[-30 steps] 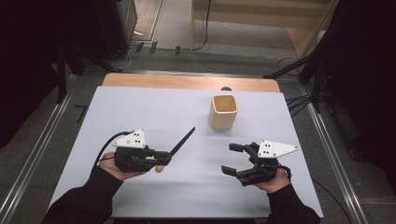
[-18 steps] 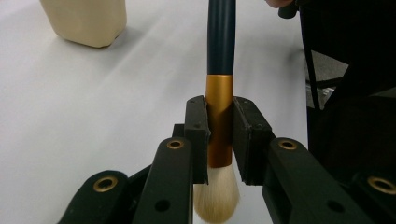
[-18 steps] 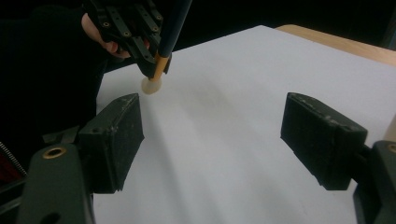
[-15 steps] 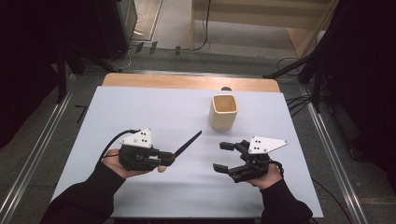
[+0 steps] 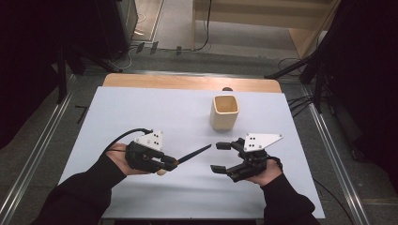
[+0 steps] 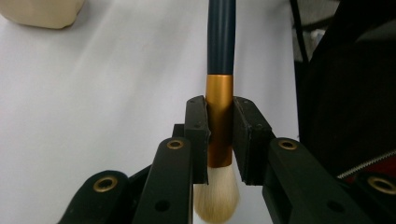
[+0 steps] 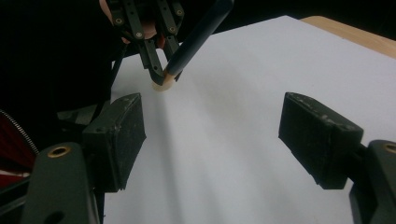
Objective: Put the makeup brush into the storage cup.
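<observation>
Table [image 5: 141,108]: a white sheet is spread over the top, with a strip of bare wood left showing along the far edge; it is seen from above in the high view and as a pale ground in both gripper views.

Cup [image 5: 225,112]: a beige, square-mouthed cup is stood upright on the sheet, toward the far side and right of centre, well apart from both grippers; its lower edge [image 6: 44,11] is caught at the top left of the left gripper view.

Right gripper [image 5: 224,157]: it is held above the near right part of the sheet, pointed toward the left gripper. Its jaws are spread wide with nothing between them, and only bare sheet is seen between the pads [image 7: 119,140] in the right gripper view. The jaws have just been closing a little, with no thing between them.

Left gripper [image 6: 219,135]: it is held over the near left part of the sheet and is clamped on the brush, the gold collar being pinched between the two pads. It is also seen from the high view [image 5: 171,161].

Brush [image 6: 219,88]: a make-up brush with a dark handle, a gold collar and pale bristles is gripped at the collar. The handle [image 5: 193,153] is pointed out toward the right gripper and stops short of it; the bristles hang below the jaws.
</observation>
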